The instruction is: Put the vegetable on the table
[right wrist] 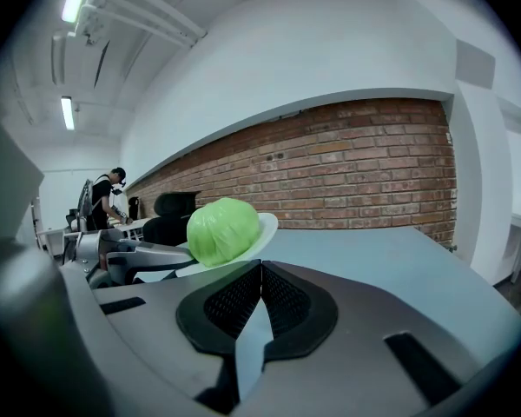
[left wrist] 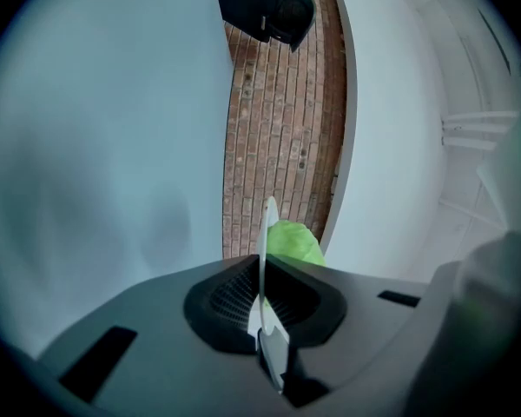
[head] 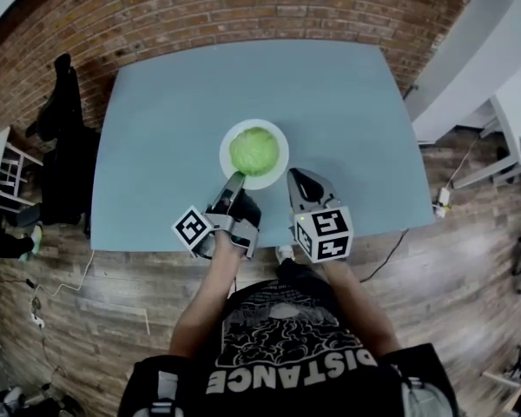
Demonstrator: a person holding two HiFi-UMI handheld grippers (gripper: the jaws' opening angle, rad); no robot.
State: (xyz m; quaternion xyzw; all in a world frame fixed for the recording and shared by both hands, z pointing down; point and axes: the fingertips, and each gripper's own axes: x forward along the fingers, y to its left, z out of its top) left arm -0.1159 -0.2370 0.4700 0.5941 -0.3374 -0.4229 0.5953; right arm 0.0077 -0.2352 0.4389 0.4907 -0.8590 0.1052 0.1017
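Observation:
A green cabbage (head: 254, 150) rests on a white plate (head: 274, 173) near the front of the blue-grey table (head: 347, 120). My left gripper (head: 235, 182) is shut on the plate's near rim; in the left gripper view the plate (left wrist: 268, 220) shows edge-on between the jaws, with the cabbage (left wrist: 295, 242) just past it. In the right gripper view the plate (right wrist: 264, 228) sits tilted with the cabbage (right wrist: 223, 229) on it, and the left gripper (right wrist: 130, 255) holds it from the left. My right gripper (head: 296, 177) is shut and empty, just right of the plate.
A brick wall (head: 243, 7) runs behind the table. A black chair with dark clothing (head: 65, 146) stands at the table's left. White furniture (head: 495, 76) is at the right. Cables (head: 61, 285) lie on the wooden floor. A person (right wrist: 104, 200) stands far off.

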